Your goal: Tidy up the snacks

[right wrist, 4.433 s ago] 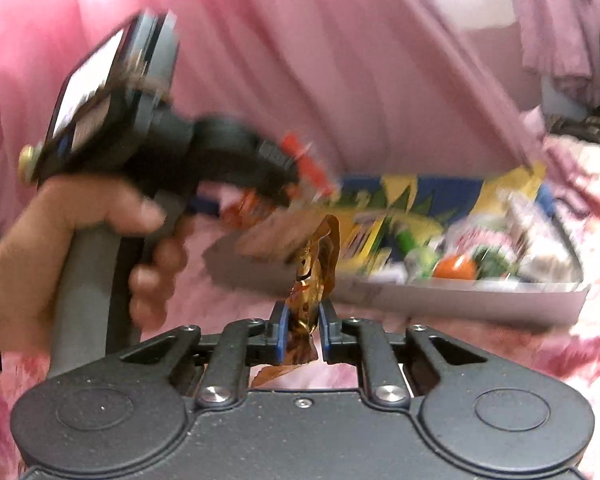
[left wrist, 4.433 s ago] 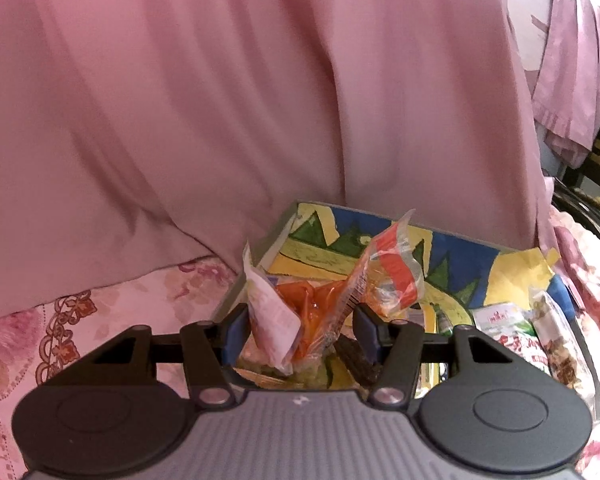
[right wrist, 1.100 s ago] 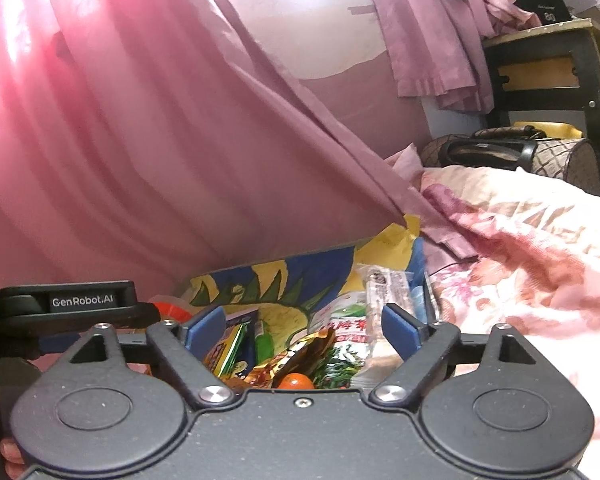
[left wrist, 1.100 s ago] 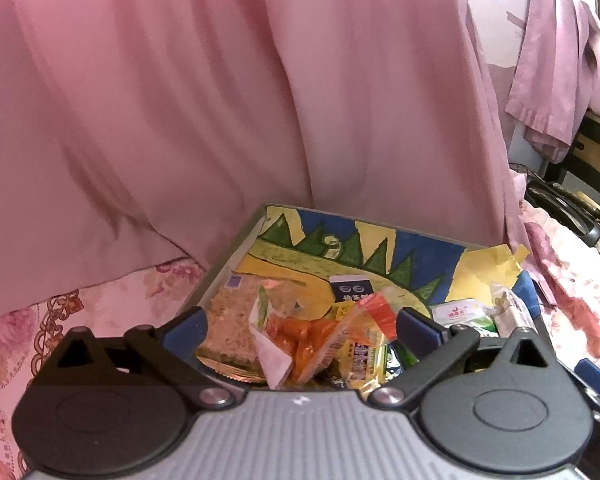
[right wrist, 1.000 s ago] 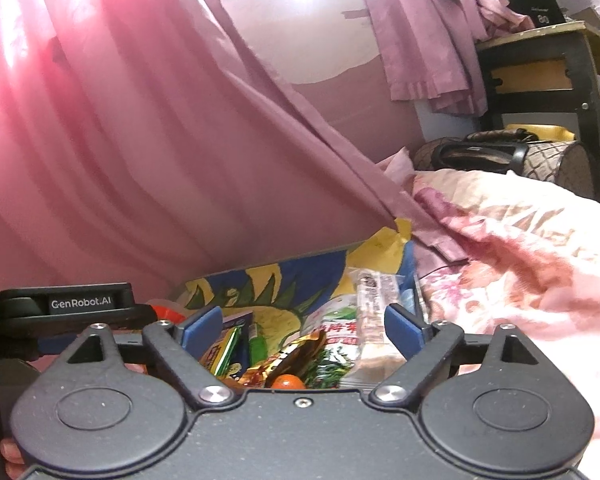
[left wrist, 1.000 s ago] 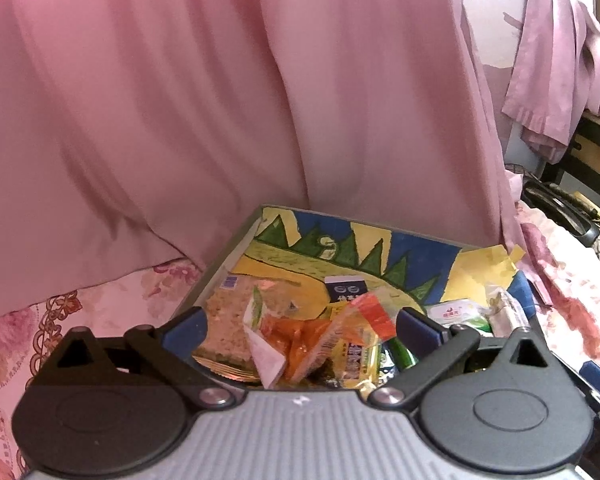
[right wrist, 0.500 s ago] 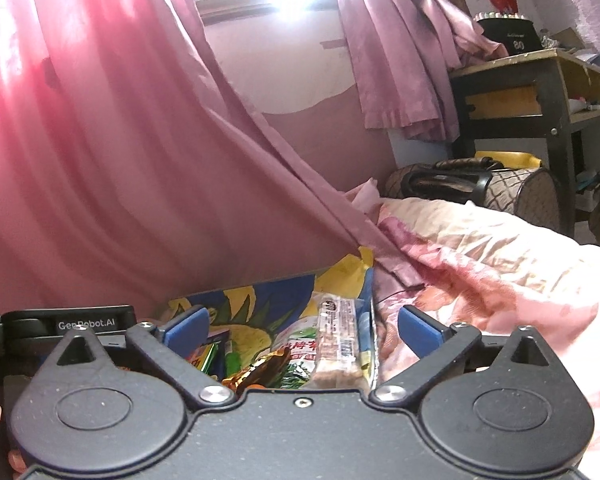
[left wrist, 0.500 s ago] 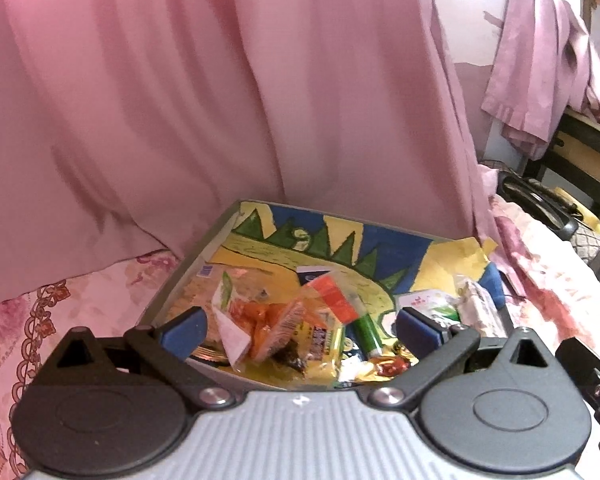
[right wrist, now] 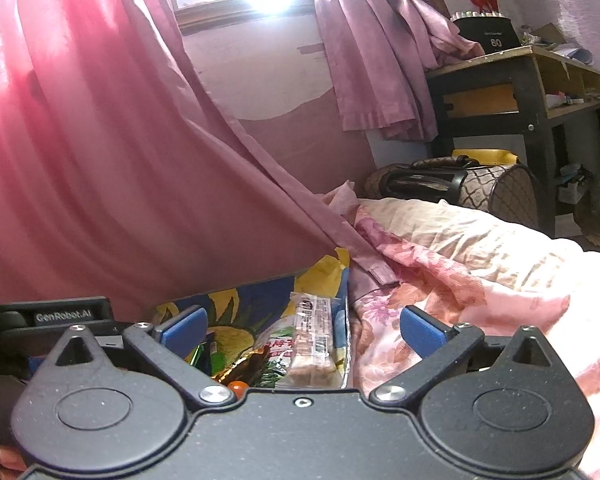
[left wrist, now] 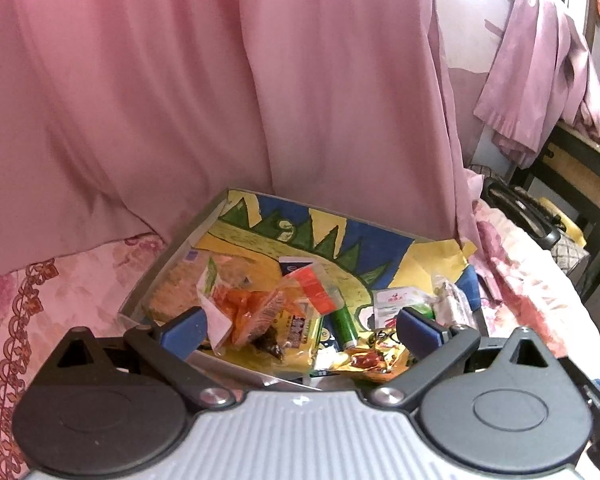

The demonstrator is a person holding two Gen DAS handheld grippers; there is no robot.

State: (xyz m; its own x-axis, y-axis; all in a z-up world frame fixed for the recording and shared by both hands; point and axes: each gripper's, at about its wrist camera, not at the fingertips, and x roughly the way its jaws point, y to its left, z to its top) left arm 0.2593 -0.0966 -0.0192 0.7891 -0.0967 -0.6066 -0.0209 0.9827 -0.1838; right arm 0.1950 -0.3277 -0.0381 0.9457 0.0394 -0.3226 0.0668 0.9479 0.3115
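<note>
A shallow box (left wrist: 380, 242) lined with a dinosaur drawing lies on the bed and holds several snack packets. An orange packet (left wrist: 256, 306) lies near its front left, a green tube (left wrist: 342, 320) in the middle, a gold wrapper (left wrist: 370, 358) at the front. My left gripper (left wrist: 300, 326) hovers open over the box's near edge, nothing between its pads. My right gripper (right wrist: 302, 328) is wide open above the box's (right wrist: 260, 294) right end, with a long clear-wrapped bar (right wrist: 312, 342) lying below it. The left gripper's body (right wrist: 64, 314) shows at the right wrist view's left.
A pink curtain (left wrist: 180, 100) hangs right behind the box. Floral bedding (right wrist: 480, 280) spreads to the right. A patterned bag (right wrist: 460, 188) and a dark wooden desk (right wrist: 520, 92) stand beyond the bed. A hand (right wrist: 4, 456) shows at the lower left.
Both grippers let go of their packets, which now lie in the box. Over the last second both pulled back from the box, and the right one opened wider and swung right.
</note>
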